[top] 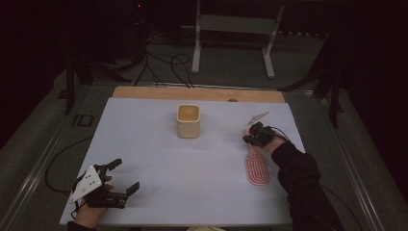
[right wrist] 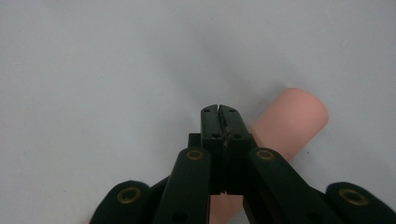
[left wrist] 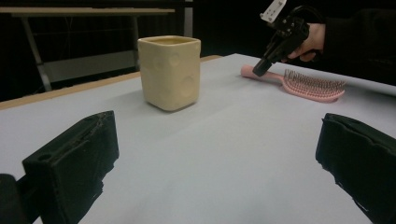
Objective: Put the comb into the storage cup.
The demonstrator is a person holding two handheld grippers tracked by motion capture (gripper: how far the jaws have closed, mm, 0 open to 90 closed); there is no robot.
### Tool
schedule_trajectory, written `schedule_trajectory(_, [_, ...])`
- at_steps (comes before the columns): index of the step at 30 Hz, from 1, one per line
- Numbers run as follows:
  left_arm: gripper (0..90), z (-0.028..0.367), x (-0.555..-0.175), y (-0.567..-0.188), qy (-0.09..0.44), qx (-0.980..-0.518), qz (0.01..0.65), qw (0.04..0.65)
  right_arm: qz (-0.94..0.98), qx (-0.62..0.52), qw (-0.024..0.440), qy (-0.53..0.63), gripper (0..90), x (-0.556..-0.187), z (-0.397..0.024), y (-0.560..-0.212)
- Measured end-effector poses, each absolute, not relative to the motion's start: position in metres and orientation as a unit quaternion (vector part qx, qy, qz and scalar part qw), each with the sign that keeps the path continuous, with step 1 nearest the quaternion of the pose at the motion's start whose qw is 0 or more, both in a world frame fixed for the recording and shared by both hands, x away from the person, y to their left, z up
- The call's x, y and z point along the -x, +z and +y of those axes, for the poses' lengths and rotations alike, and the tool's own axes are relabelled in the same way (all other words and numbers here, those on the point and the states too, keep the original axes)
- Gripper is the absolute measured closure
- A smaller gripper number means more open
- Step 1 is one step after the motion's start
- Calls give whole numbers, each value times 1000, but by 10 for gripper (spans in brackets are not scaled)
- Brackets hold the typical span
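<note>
Pink hairbrush, light and stiff, is lying flat as the right gripper, jaws pressed together, is hovering over its handle, the best hold.

The right gripper is hiding most of the pink hairbrush handle, its bristled head lying out of frame

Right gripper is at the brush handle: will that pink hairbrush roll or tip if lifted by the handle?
Probably head-heavy: the hairbrush has a wide bristled head and a slim rounded handle, so it may sag or twist. Lying bristles-up on its back, it looks unlikely to roll.
</note>
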State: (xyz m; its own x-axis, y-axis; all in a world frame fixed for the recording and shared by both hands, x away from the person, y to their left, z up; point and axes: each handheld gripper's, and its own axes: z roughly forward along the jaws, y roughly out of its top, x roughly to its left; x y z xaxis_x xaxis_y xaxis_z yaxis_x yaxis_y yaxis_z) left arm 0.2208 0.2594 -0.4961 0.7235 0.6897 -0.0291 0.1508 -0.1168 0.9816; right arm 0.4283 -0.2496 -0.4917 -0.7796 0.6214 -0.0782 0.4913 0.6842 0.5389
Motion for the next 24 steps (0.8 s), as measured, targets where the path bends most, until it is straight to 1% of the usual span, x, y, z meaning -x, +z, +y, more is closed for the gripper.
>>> schedule_trajectory(19, [6,259,-221,-496,226,-711,296,596,908,-327,128,228,900,-427,-272,-490])
schedule_trajectory(24, [6,260,-221,-496,226,-711,295,597,908,-333,129,219,900,-425,-283,-490])
